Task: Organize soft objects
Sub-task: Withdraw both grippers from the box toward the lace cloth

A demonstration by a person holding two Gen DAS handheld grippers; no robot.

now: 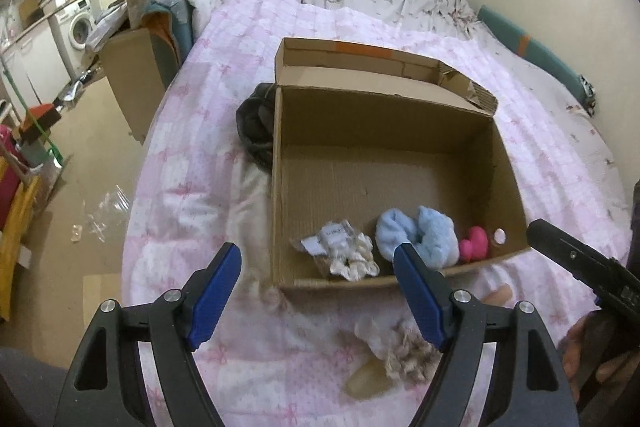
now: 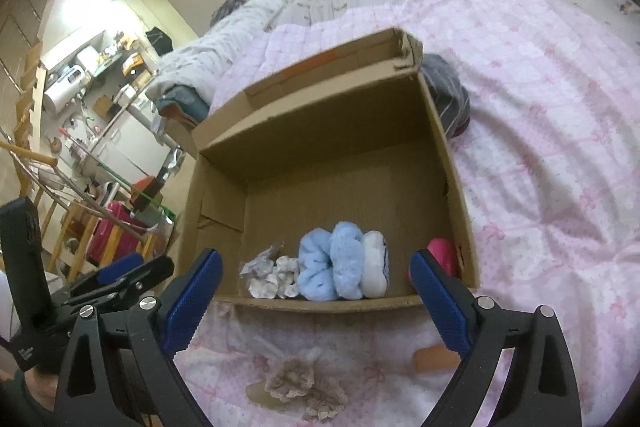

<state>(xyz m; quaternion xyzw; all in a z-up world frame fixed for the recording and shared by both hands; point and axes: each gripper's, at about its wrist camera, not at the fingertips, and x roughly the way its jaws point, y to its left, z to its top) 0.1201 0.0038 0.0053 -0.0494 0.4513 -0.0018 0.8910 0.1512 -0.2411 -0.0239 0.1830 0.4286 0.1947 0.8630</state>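
Note:
An open cardboard box [image 1: 280, 187] [image 2: 456, 163] sits on the pink quilt. Along its near wall lie a white scrunchie in wrapping [image 1: 348, 255] [image 2: 276, 273], a light blue fluffy scrunchie [image 1: 420, 233] [image 2: 334, 261] and a pink soft toy [image 1: 474, 243] [image 2: 442, 253]. A beige lace scrunchie [image 1: 404, 351] [image 2: 304, 385] lies on the quilt in front of the box. My left gripper [image 1: 320, 275] is open and empty above the box's near left corner. My right gripper [image 2: 316, 283] is open and empty over the near wall.
A dark bundle of cloth [image 1: 256, 123] [image 2: 446, 95] lies against the box's far side. A skin-coloured object [image 2: 434, 357] lies on the quilt by the lace scrunchie. The bed edge drops to the floor [image 1: 92, 195] on the left, with another cardboard box [image 1: 132, 75] there.

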